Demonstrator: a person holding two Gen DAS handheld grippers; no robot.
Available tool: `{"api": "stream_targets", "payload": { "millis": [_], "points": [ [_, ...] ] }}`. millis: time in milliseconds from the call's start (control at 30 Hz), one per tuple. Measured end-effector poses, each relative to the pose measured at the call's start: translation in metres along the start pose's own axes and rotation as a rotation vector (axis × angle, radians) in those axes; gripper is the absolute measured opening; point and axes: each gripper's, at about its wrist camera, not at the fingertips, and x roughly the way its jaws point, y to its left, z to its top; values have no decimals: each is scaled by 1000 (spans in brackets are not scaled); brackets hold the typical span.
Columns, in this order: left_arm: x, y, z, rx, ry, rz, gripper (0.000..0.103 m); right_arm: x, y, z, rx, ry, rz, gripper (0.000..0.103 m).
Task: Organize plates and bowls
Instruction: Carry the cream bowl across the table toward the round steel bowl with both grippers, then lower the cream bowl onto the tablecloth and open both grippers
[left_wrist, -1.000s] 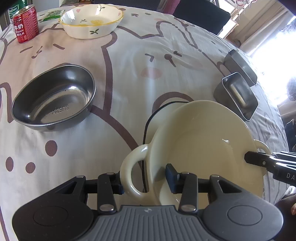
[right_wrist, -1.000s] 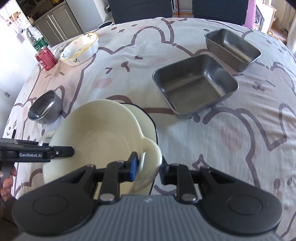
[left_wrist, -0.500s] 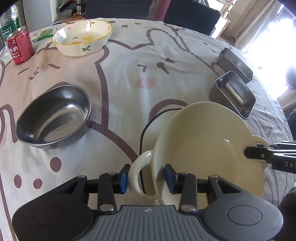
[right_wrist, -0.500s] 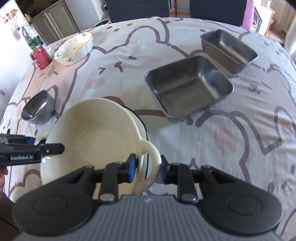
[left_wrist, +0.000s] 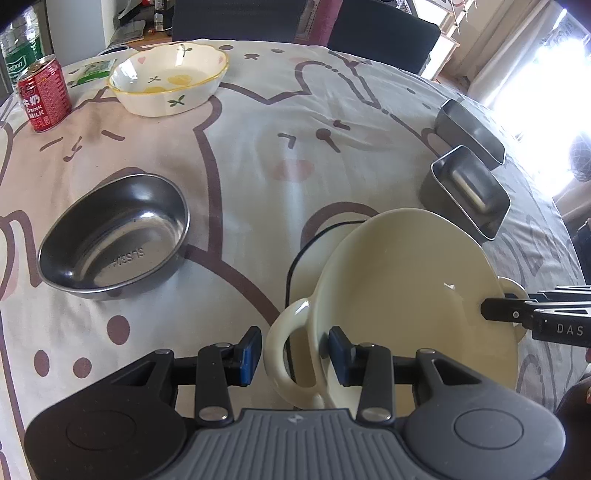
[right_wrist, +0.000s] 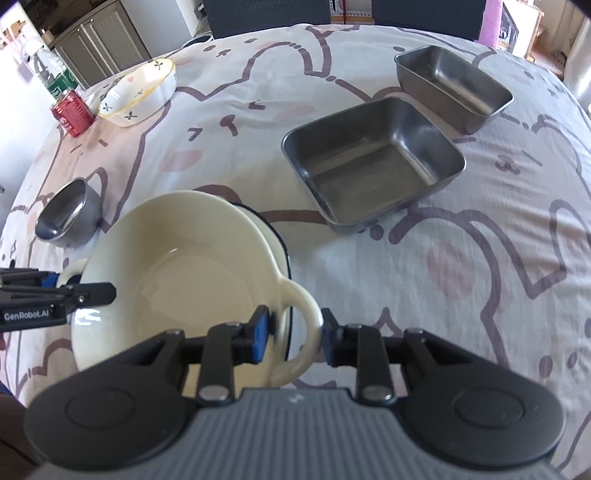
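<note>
- Cream bowl, the two-handled one, sits on a dark-rimmed cream dish at your near edge of the tablecloth, around 6 o'clock in both wrist views.
- Your left gripper straddles the bowl's left handle; the blue pads stand a little off the loop on both sides, a middling gap, not clamped.
- Your right gripper straddles the right handle; its jaws are opening, the handle between them, and the pads show a sliver of space on each side.
- Round steel bowl lies at 9 o'clock from the cream bowl in the left view, well apart from it.
- Flower-print bowl sits at 11 o'clock, far across the cloth, with a red milk can just beside it toward 10 o'clock.
- Square steel tray is at 1 o'clock in the right view, near the cream bowl; a second steel tray sits just beyond it, close but whether touching you cannot tell.
</note>
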Motion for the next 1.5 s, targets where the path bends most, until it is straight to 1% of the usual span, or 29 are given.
{"api": "stream_targets", "payload": {
  "millis": [233, 267, 333, 500, 600, 667, 800, 867, 900, 933, 967, 1033, 1067, 1133, 1167, 1200, 1233, 1267, 1333, 1433, 1500],
  "points": [
    [-1, 0, 0, -1, 1, 4, 42, 2, -2, 1, 15, 4, 11, 34],
    [-1, 0, -1, 3, 2, 7, 43, 2, -2, 1, 15, 4, 12, 35],
    [-2, -1, -1, 6, 5, 15, 43, 2, -2, 0, 15, 3, 6, 39],
    [-3, -1, -1, -5, 11, 21, 44, 3, -5, 0, 31, 5, 17, 41],
    [-3, -1, 0, -9, 13, 25, 45, 3, -5, -1, 28, 3, 1, 48],
    [-3, -2, -1, -7, 12, 39, 51, 3, -5, -1, 26, 3, -8, 51],
    [-3, -1, -2, -12, 12, 51, 54, 3, -4, -2, 18, -1, -14, 52],
    [-4, -1, -2, -16, 16, 46, 63, 2, -3, -3, 16, -2, -11, 53],
    [-4, -1, -2, -18, 15, 44, 66, 2, -4, -3, 14, 3, -3, 53],
    [-4, -1, -2, -19, 15, 43, 72, 2, -4, -3, 15, 5, 7, 56],
    [-5, -2, -2, -20, 12, 44, 76, 2, -4, -4, 15, 6, 15, 58],
    [-6, -3, -2, -18, 7, 46, 78, 2, -4, -5, 10, 0, 11, 72],
    [-6, -3, -2, -18, 6, 45, 81, 1, -3, -5, 9, -6, 7, 75],
    [-7, -4, -2, -20, 0, 42, 87, 0, -3, -6, 9, -18, 2, 86],
    [-7, -5, -2, -20, -3, 40, 90, -1, -3, -6, 9, -21, 3, 88],
    [-8, -6, -2, -18, -6, 37, 91, -2, -4, -6, 9, -24, 4, 93],
    [-10, -6, -3, -16, -11, 33, 95, -3, -4, -7, 8, -30, 7, 96],
    [-12, -7, -3, -14, -18, 30, 97, -4, -4, -7, 7, -35, 9, 96],
    [-17, -10, -4, -3, -36, 29, 100, -8, -5, -8, 6, -51, 11, 101],
    [-28, -14, -4, 12, -70, 21, 103, -18, -6, -9, 10, -94, 16, 102],
    [-36, -15, -3, 21, -102, 20, 103, -25, -6, -9, 2, -131, 2, 102]
  ]
}}
